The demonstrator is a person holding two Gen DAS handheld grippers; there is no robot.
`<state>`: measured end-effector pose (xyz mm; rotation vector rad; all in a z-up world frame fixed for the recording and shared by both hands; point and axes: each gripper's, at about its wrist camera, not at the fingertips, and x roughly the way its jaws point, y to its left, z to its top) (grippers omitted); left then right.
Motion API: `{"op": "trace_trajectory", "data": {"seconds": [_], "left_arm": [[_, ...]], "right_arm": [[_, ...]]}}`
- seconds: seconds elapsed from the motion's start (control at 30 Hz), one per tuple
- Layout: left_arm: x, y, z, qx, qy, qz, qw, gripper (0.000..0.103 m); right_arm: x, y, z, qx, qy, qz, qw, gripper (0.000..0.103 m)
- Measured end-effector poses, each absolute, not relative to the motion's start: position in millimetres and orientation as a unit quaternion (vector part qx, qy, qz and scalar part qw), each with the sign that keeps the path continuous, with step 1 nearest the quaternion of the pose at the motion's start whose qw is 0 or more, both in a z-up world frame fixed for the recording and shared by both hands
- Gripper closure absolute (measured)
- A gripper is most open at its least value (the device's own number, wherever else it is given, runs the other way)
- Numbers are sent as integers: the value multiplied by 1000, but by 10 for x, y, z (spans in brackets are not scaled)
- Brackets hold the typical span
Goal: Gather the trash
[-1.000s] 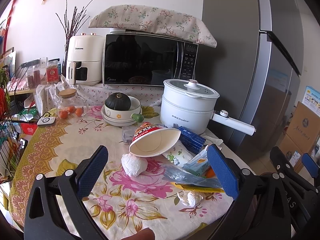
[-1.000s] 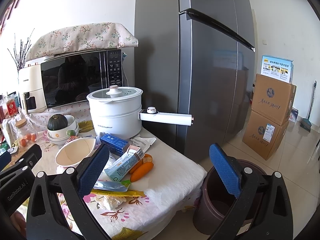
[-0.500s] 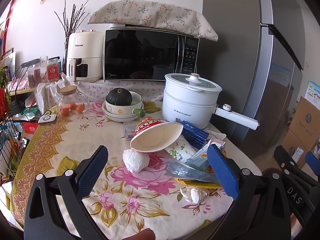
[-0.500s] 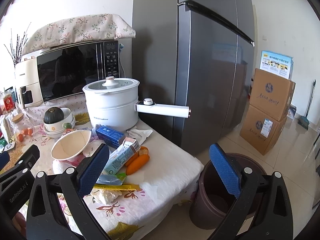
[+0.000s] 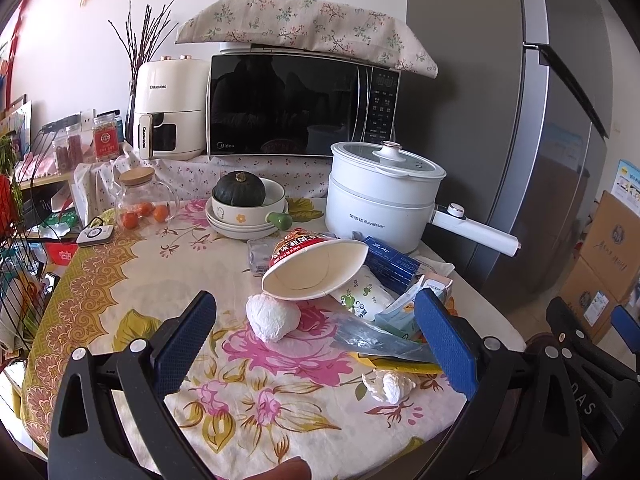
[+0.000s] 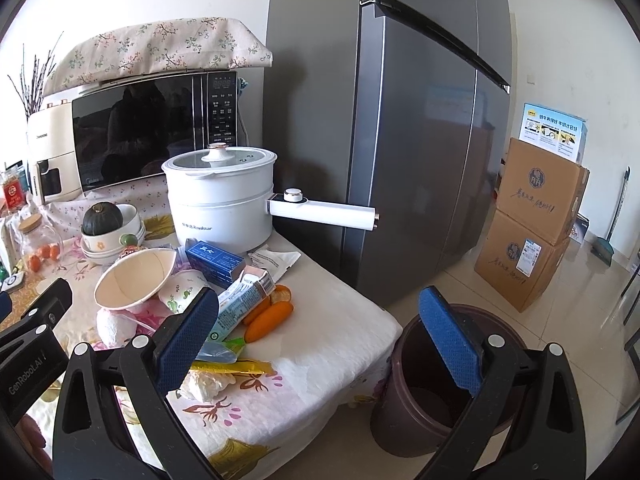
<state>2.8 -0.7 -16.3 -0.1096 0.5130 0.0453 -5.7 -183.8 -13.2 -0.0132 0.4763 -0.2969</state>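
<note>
A table (image 5: 120, 280) covered by a flowered cloth is seen from two grippers held above its near edge. The left gripper (image 5: 316, 332) is held with its blue pads wide apart and nothing between them; the right gripper (image 6: 320, 332) is likewise spread wide and empty, with its right finger in front of a brown bin (image 6: 404, 364) that stands on the floor just beside the table's corner. The trash is gathered on the table's right side. A noodle cup (image 5: 316, 268) is tipped on its side, its open mouth turned toward the cameras. A white paper ball (image 5: 272, 316) lies just in front of the cup, touching or nearly touching its rim. A smaller crumpled tissue (image 5: 386, 386) lies near the table edge, beside a yellow wrapper (image 6: 232, 367) and a clear plastic bag (image 5: 376, 338). A milk carton (image 6: 240, 308) is laid flat next to two carrots (image 6: 268, 318), and a blue box (image 6: 214, 262) lies behind it. Farther back, a white pot (image 5: 380, 204) with a long handle, a squash (image 5: 239, 194) in stacked bowls, a jar (image 5: 142, 202) of small oranges, a microwave (image 5: 296, 108) and an air fryer (image 5: 168, 108) are set. A grey fridge (image 6: 400, 120) stands to the right, with cardboard boxes (image 6: 532, 224) stacked beyond it.
</note>
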Motion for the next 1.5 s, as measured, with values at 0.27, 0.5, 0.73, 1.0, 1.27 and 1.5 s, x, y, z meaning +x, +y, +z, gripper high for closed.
{"op": "trace_trajectory", "data": {"seconds": [0.27,0.5,0.73,1.0,1.27,1.5], "left_arm": [[29,-7,-170,-54,254,22,965,6],[31,-5,-171,-54,254,23,965,6],[29,-2,-187,-55,257,22,965,6],[23,9,-209,-55,257,22,964,6],[20,14,-213,-55,259,22,964,6],[29,17,-206,-56,263,25,963,6]], "right_arm": [[-58,-1837,-134,-6,235,-146,961,7],[-56,-1832,-139,-7,235,-146,961,7],[-55,-1829,-150,-8,237,-146,960,7],[-53,-1822,-155,-8,237,-146,960,7],[-52,-1822,-157,-9,238,-146,960,7],[-46,-1818,-175,-10,240,-146,960,7]]}}
